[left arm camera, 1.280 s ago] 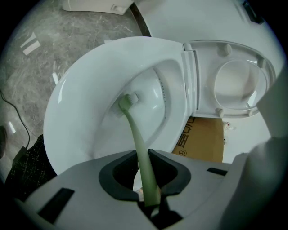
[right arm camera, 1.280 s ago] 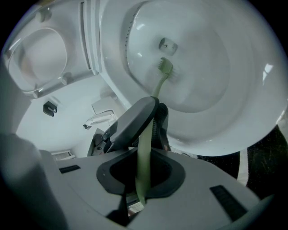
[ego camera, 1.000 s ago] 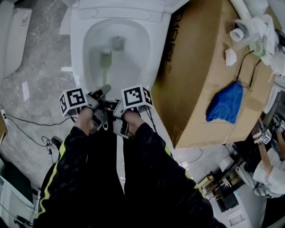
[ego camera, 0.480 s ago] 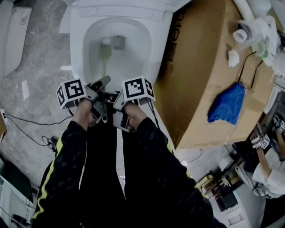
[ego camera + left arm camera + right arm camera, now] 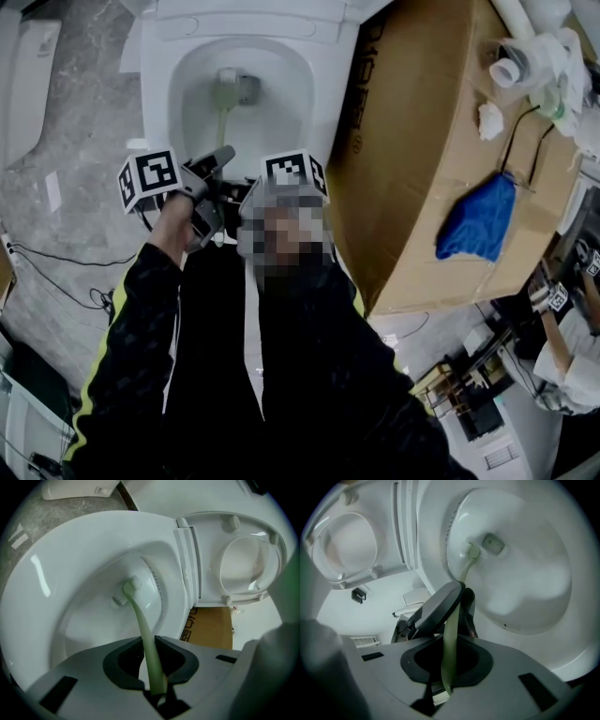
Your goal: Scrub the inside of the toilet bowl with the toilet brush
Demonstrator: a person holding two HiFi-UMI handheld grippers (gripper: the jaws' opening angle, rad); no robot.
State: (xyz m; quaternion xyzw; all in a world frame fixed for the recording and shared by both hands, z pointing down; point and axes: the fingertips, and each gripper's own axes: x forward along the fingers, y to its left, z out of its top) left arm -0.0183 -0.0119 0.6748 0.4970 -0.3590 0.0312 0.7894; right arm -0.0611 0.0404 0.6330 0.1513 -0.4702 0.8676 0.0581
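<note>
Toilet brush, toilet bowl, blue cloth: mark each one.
toilet brush [image 5: 131,586], left gripper view, on its head.
toilet bowl [image 5: 156,94], head view, on its left rim.
blue cloth [image 5: 474,228], head view, on its middle.

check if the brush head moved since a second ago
Yes: the brush head slid rearward in the toilet bowl, now level with the grey fitting.
</note>
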